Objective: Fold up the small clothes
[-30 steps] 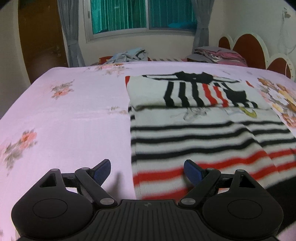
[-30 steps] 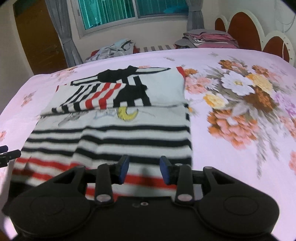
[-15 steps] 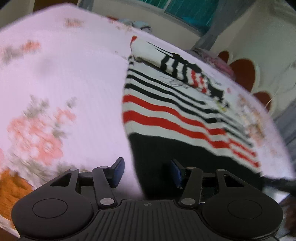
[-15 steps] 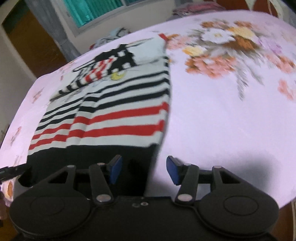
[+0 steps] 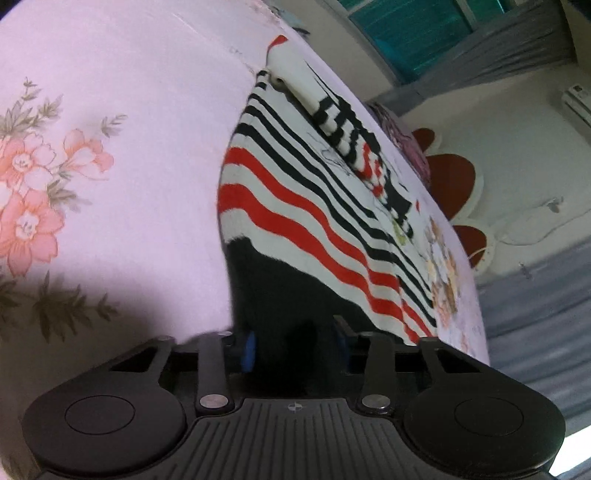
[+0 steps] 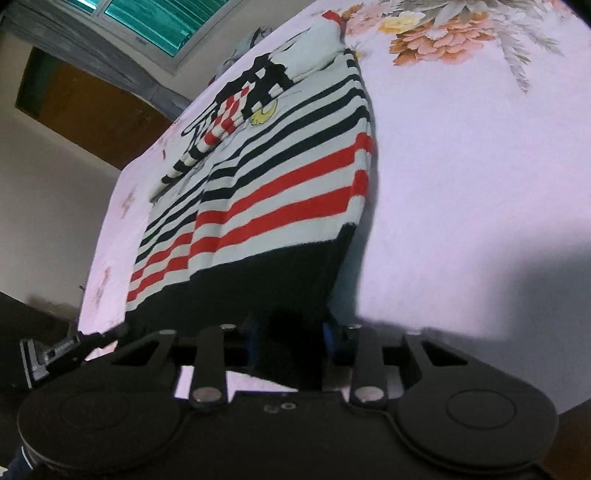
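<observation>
Striped sweater [image 5: 303, 206]: lay spread flat on the pink floral bedsheet [image 5: 140, 122], its far end folded back over itself toward the window side of the bed.
Pattern: white knit with thin black stripes across the middle, broad red stripes nearer the hem, and a plain black hem band [image 6: 258, 284] at the near end.
Folded part [image 6: 258, 85]: lay on top of the sweater's far half, showing a black and red striped print; a small yellow figure [image 6: 264, 116] sat just beside it on the body.
Left gripper [image 5: 295, 349]: sat at the sweater's near left corner, its blue-padded fingers [image 5: 248, 350] standing apart with the black hem band lying between them; the fabric touched the left pad, though whether it was pinched could not be told.
Right gripper [image 6: 291, 345]: sat at the sweater's near right corner, fingers [image 6: 330, 343] likewise parted with the black hem between them, and a grip on the cloth could not be confirmed.
Bedsheet: pink with peach flower sprays left of the sweater and a large orange and yellow bouquet print [image 6: 439, 33] right of it.
Headboard [image 5: 452, 181]: scalloped red panels with cream edges, beyond the sweater's right side.
Clothes pile [image 5: 410, 144]: pinkish folded pieces near the headboard.
Window [image 6: 162, 22]: teal glass past the sweater's far end, with grey curtains [image 5: 491, 51] beside it.
Door [image 6: 85, 107]: brown wood, left of the window.
</observation>
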A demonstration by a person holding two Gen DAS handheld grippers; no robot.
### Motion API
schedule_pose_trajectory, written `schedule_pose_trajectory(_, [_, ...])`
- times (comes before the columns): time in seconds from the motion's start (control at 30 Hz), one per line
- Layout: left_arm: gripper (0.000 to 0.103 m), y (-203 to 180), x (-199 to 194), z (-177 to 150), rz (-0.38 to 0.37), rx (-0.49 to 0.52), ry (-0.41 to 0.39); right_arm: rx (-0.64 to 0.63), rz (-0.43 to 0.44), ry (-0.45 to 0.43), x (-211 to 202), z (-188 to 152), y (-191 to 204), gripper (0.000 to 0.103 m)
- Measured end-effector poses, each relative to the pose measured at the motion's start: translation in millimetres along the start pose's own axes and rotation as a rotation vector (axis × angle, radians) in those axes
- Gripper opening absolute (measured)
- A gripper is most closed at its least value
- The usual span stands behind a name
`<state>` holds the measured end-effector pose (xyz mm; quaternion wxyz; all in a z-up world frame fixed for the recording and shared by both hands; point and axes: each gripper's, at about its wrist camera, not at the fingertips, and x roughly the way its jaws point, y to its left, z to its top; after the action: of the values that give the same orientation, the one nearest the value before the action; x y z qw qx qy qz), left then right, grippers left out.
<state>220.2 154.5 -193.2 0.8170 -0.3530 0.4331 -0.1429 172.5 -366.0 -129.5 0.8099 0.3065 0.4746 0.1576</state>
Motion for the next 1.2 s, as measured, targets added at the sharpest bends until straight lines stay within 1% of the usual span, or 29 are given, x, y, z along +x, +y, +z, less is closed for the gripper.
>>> schedule_pose_trajectory(0.03, [0.01, -4.6, 2.6, 0.2, 0.032, 0.03, -0.005, -0.001, -0.014, -0.012, -0.5, 2.6, -0.5, 0.005])
schedule_pose_trajectory(0.07, [0.006, -8.3, 4.0, 0.7, 0.057, 0.05, -0.007, -0.014, -0.019, -0.032, -3.7, 5.5, 0.2, 0.006])
schedule_pose_trajectory(0.1, [0.006, -12.4, -0.2, 1.3, 0.048, 0.068, -0.03, -0.035, 0.0, -0.059, -10.2, 8.5, 2.6, 0.006])
schedule_pose_trajectory(0.13, [0.006, -18.6, -9.6, 0.5, 0.017, 0.087, -0.085, -0.055, 0.023, -0.088, -19.4, 11.3, 6.0, 0.006])
schedule_pose_trajectory(0.17, [0.006, -22.0, -16.9, 3.1, 0.017, 0.099, -0.12, -0.08, 0.042, -0.109, -28.9, 13.2, 9.2, 0.006])
schedule_pose_trajectory(0.2, [0.006, -24.5, -21.3, 4.3, 0.042, 0.108, -0.134, -0.108, 0.062, -0.123, -36.4, 15.2, 10.5, 0.006])
schedule_pose_trajectory(0.23, [0.006, -24.2, -21.3, 4.9, 0.08, 0.118, -0.128, -0.134, 0.073, -0.131, -40.5, 16.2, 11.8, 0.005])
schedule_pose_trajectory(0.27, [0.006, -21.6, -17.3, 5.0, 0.12, 0.123, -0.106, -0.153, 0.063, -0.125, -41.0, 15.9, 10.3, 0.005])
schedule_pose_trajectory(0.3, [0.006, -16.6, -10.0, 4.2, 0.172, 0.128, -0.071, -0.162, 0.037, -0.099, -35.6, 15.8, 7.1, 0.005])
schedule_pose_trajectory(0.33, [0.006, -12.1, -5.7, 2.6, 0.176, 0.115, -0.066, -0.162, 0.007, -0.063, -27.4, 15.2, 2.1, 0.005])
schedule_pose_trajectory(0.37, [0.006, -11.2, -6.0, 2.5, 0.165, 0.096, -0.077, -0.152, -0.023, -0.026, -18.3, 14.9, -3.0, 0.005])
schedule_pose_trajectory(0.4, [0.006, -13.3, -6.4, 3.0, 0.169, 0.088, -0.086, -0.142, -0.028, -0.017, -15.0, 14.8, -5.2, 0.005])
schedule_pose_trajectory(0.47, [0.006, -22.5, -7.8, 4.1, 0.16, 0.089, -0.114, -0.146, 0.008, -0.056, -20.7, 17.2, 0.9, 0.005])
schedule_pose_trajectory(0.53, [0.006, -32.4, -14.8, 6.6, 0.131, 0.093, -0.16, -0.158, 0.036, -0.105, -31.6, 25.8, 10.5, 0.005])
schedule_pose_trajectory(0.6, [0.006, -44.0, -24.0, 17.3, 0.085, 0.075, -0.216, -0.191, 0.058, -0.155, -42.8, 40.3, 22.4, 0.005])
schedule_pose_trajectory(0.7, [0.006, -59.6, -36.6, 42.6, 0.033, 0.089, -0.3, -0.241, 0.078, -0.218, -54.0, 72.1, 41.3, 0.005])
schedule_pose_trajectory(0.8, [0.006, -78.3, -36.4, 79.5, -0.003, 0.115, -0.355, -0.269, 0.094, -0.283, -56.9, 112.7, 58.2, 0.005])
schedule_pose_trajectory(0.87, [0.006, -89.2, -24.9, 108.6, -0.018, 0.126, -0.371, -0.269, 0.103, -0.317, -53.6, 145.4, 67.7, 0.005])
schedule_pose_trajectory(0.93, [0.006, -98.7, -4.5, 143.5, -0.023, 0.13, -0.386, -0.259, 0.099, -0.335, -43.7, 176.8, 73.6, 0.005])
schedule_pose_trajectory(1.03, [0.006, -106.9, 25.8, 191.1, -0.012, 0.131, -0.38, -0.242, 0.057, -0.34, -19.1, 227.2, 79.6, 0.006])
schedule_pose_trajectory(1.13, [0.006, -109.6, 69.4, 240.8, 0.025, 0.125, -0.328, -0.18, 0.027, -0.319, 16.0, 273.1, 73.6, 0.006])
schedule_pose_trajectory(1.2, [0.006, -107.4, 95.5, 264.1, 0.059, 0.127, -0.29, -0.125, 0.018, -0.293, 42.9, 300.1, 64.5, 0.006])
